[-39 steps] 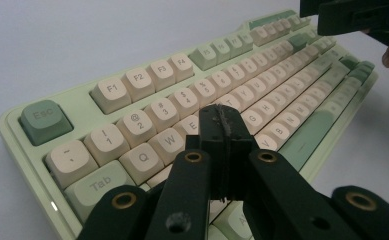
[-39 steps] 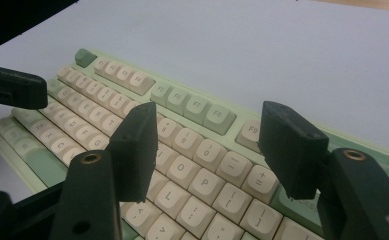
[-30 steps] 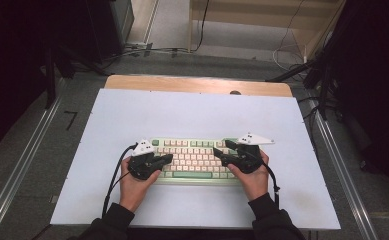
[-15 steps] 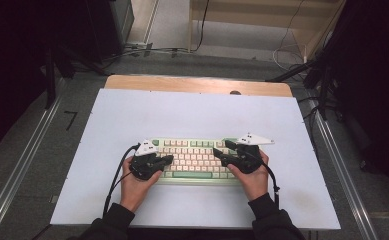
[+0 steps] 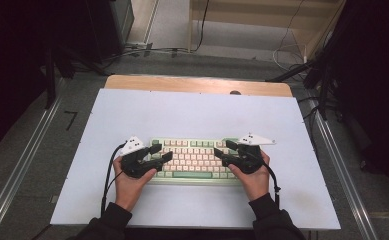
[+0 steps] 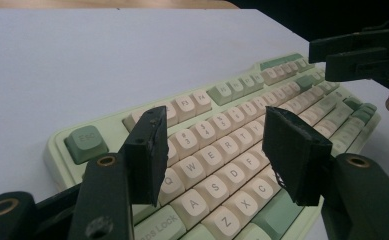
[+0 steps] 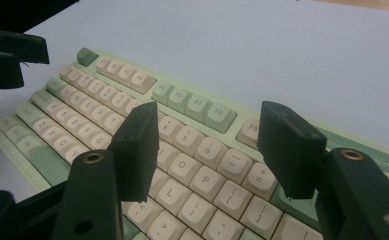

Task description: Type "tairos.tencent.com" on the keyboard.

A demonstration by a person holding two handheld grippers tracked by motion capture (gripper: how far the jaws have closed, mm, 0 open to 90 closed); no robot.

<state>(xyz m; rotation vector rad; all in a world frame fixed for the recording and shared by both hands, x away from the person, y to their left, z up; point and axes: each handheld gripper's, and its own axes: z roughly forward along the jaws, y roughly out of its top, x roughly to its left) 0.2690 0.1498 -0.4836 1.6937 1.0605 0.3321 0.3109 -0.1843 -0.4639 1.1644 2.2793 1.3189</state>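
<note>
From the high view we cannot read any legend on the keyboard (image 5: 194, 156); the keys are too small. Its two ends lie hidden under the left gripper (image 5: 161, 152) and the right gripper (image 5: 222, 148), and we cannot tell whether the fingers (image 5: 155, 148) touch the keys there. In the left gripper view the keyboard's near edge runs off the bottom, and its far keys blur. In the right gripper view the picture's edge cuts the keyboard's right end, and the left gripper (image 7: 12, 55) is cropped at the left.
</note>
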